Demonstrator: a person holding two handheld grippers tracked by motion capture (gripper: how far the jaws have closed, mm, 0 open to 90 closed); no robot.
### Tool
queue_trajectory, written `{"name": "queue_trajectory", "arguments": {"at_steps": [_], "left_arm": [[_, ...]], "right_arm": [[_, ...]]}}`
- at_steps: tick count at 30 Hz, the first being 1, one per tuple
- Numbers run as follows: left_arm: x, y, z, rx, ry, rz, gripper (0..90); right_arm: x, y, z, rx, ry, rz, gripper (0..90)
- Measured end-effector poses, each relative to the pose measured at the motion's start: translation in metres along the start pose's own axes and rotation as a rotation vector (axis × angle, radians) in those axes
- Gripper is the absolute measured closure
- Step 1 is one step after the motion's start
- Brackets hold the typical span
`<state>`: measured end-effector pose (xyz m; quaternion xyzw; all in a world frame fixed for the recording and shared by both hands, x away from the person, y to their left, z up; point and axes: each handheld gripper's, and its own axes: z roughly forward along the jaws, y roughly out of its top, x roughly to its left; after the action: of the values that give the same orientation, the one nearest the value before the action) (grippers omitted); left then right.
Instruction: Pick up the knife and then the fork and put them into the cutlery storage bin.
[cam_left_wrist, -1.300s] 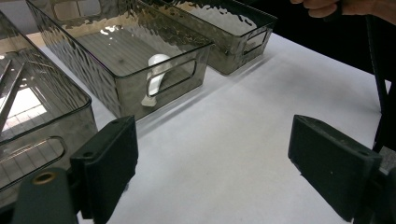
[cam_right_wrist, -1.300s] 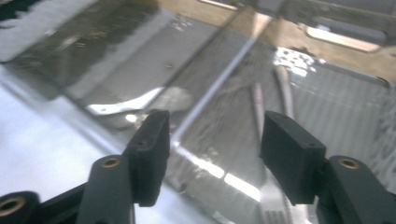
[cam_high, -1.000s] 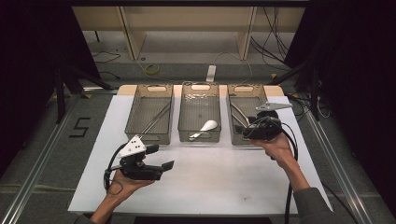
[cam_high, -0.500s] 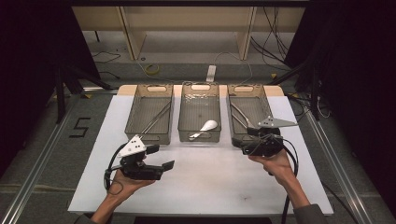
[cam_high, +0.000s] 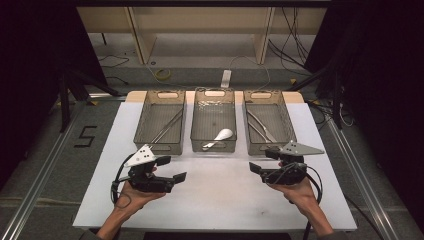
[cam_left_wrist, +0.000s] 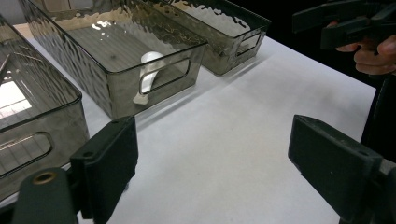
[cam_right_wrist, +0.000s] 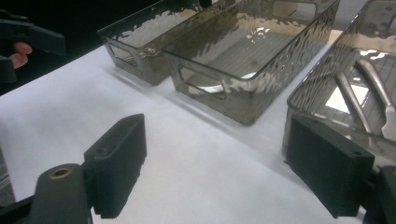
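Three smoky clear bins stand in a row at the far side of the white table (cam_high: 215, 200). The left bin (cam_high: 141, 125) holds thin metal sticks (cam_high: 167, 127). A white spoon (cam_high: 222, 135) lies in the middle bin (cam_high: 213, 148). Metal utensils (cam_high: 262, 125) lie in the right bin (cam_high: 288, 117). My left gripper (cam_high: 172, 168) is held low over the table before the left bin, open and empty. In front of the right bin my right gripper (cam_high: 262, 160) is open; its jaws have just been opening with nothing between them. The spoon (cam_left_wrist: 149, 63) shows through the middle bin's wall.
Bare white table lies between the two grippers and along the near edge. Beyond the table are a wooden shelf frame (cam_high: 200, 25) and cables (cam_high: 162, 75) on the floor. Dark curtains stand at both sides.
My right gripper has come back from above the right bin toward the person and sunk to just over the table. The left gripper has kept still.
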<state>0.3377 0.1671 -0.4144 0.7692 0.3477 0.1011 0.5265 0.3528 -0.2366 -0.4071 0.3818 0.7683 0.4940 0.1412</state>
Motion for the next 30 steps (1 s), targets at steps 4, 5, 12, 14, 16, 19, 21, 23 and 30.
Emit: {"name": "queue_trajectory", "arguments": {"at_steps": [4, 5, 12, 14, 16, 19, 21, 23, 30], "left_arm": [[0.000, 0.000, 0.000, 0.007, -0.017, -0.009, 15.6], [0.000, 0.000, 0.000, 0.006, -0.019, -0.009, 15.6], [-0.001, 0.002, -0.002, -0.029, -0.070, -0.037, 15.5], [0.000, 0.001, -0.001, -0.023, -0.068, -0.042, 15.4], [0.000, 0.001, -0.001, -0.022, -0.065, -0.040, 15.4], [0.000, 0.000, -0.002, -0.022, -0.058, -0.024, 15.4], [0.000, 0.000, -0.002, -0.028, -0.061, -0.026, 15.4], [0.000, 0.000, -0.002, -0.025, -0.062, -0.020, 15.4], [-0.001, -0.002, -0.005, -0.026, -0.068, -0.017, 15.0]], "right_arm": [[0.003, -0.007, -0.006, -0.009, 0.006, 0.001, 21.0], [0.004, -0.009, -0.007, -0.012, 0.006, 0.001, 21.1], [0.004, -0.020, -0.013, -0.023, -0.001, 0.016, 21.1], [0.006, -0.022, -0.013, -0.018, 0.002, 0.013, 21.1], [0.008, -0.024, -0.013, -0.015, 0.005, 0.013, 20.4], [0.012, -0.028, -0.012, -0.017, 0.009, 0.010, 20.1], [0.015, -0.030, -0.012, -0.012, 0.009, -0.001, 19.9], [0.017, -0.032, -0.012, -0.010, 0.016, 0.001, 19.9], [0.019, -0.036, -0.013, -0.017, 0.007, 0.004, 19.9]]}}
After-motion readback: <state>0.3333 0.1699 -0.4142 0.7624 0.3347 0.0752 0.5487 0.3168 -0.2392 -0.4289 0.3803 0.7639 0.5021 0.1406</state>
